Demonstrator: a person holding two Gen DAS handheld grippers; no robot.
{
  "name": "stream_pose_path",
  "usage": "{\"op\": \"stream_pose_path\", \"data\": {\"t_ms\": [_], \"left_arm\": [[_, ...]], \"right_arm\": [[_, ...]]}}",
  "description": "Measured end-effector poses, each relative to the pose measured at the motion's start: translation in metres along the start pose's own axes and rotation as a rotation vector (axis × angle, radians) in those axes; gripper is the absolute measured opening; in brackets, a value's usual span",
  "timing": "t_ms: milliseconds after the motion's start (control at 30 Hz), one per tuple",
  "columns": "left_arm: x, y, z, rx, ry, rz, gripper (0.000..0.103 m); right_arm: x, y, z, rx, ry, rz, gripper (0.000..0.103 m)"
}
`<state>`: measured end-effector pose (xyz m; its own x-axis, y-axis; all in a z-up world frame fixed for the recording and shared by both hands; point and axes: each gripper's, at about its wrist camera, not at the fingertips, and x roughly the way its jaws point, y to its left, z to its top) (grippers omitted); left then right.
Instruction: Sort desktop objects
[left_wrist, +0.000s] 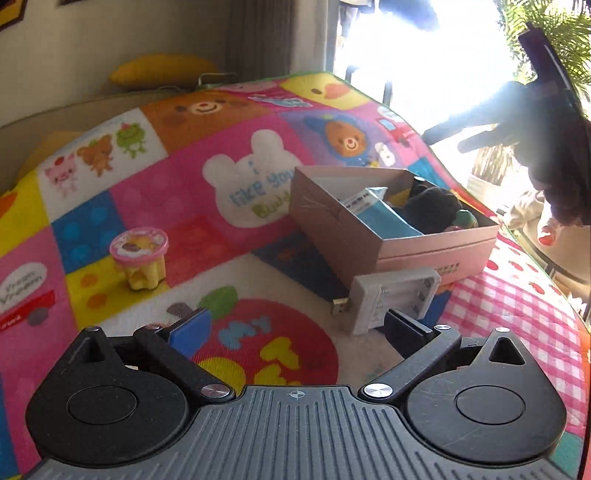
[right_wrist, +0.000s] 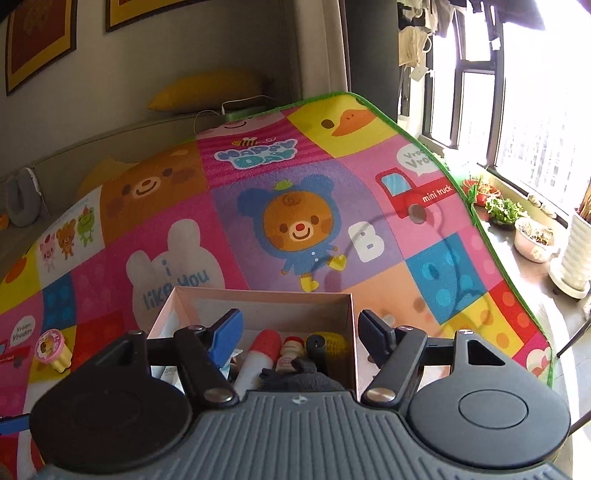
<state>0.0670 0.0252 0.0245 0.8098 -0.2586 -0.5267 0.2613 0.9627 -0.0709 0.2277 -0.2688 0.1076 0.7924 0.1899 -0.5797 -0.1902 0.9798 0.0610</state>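
A pink cardboard box (left_wrist: 436, 251) stands on the colourful play mat (left_wrist: 155, 184) and holds several items: a blue packet (left_wrist: 384, 218) and a black plush (left_wrist: 432, 206). A grey battery charger (left_wrist: 391, 299) with a USB plug lies in front of the box, just ahead of my open, empty left gripper (left_wrist: 295, 328). A pink-lidded yellow toy cup (left_wrist: 140, 256) stands to the left. My right gripper (right_wrist: 299, 332) is open and empty above the box (right_wrist: 351, 332), over a red-capped white tube (right_wrist: 258, 354), a small bottle (right_wrist: 291, 354) and a black toy (right_wrist: 306, 376).
The toy cup also shows at the left of the right wrist view (right_wrist: 53, 350). The mat's green edge (right_wrist: 480, 229) drops off on the right toward a window sill with plant pots (right_wrist: 535, 240). A yellow cushion (right_wrist: 210, 88) lies behind the mat. The right gripper shows at the top right of the left wrist view (left_wrist: 476, 136).
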Motion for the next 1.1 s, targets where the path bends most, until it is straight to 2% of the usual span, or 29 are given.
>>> {"op": "stream_pose_path", "data": {"t_ms": [100,233,300,433,567,667,767,800,933,1100], "left_arm": [[-0.01,0.002,-0.012,0.012,-0.003,0.057,0.103],[-0.021,0.015,-0.023,-0.009,0.001,0.145,0.103],[-0.027,0.025,-0.026,-0.059,0.004,0.174,0.103],[-0.04,0.037,-0.034,-0.131,0.002,0.209,0.103],[-0.056,0.037,-0.043,-0.14,-0.002,0.203,0.103],[-0.067,0.036,-0.047,-0.142,-0.008,0.198,0.103],[-0.073,0.035,-0.048,-0.137,-0.011,0.192,0.103],[-0.074,0.035,-0.048,-0.137,-0.012,0.191,0.103],[-0.074,0.029,-0.046,-0.129,-0.011,0.163,0.103],[-0.072,0.007,-0.044,-0.069,-0.005,0.061,0.103]], "right_arm": [[-0.034,0.008,-0.024,0.011,-0.011,0.006,0.069],[-0.071,0.047,-0.077,-0.078,-0.007,0.064,0.071],[-0.078,0.07,-0.101,-0.108,0.002,0.068,0.084],[-0.069,0.122,-0.137,-0.154,0.023,0.027,0.089],[-0.04,0.153,-0.145,-0.158,0.04,0.007,0.092],[-0.016,0.159,-0.141,-0.142,0.064,0.002,0.092],[-0.003,0.158,-0.137,-0.147,0.098,-0.026,0.079],[-0.003,0.156,-0.136,-0.136,0.108,-0.017,0.079],[-0.024,0.144,-0.139,-0.125,0.155,0.024,0.078],[-0.06,0.107,-0.146,-0.026,0.302,0.127,0.078]]}}
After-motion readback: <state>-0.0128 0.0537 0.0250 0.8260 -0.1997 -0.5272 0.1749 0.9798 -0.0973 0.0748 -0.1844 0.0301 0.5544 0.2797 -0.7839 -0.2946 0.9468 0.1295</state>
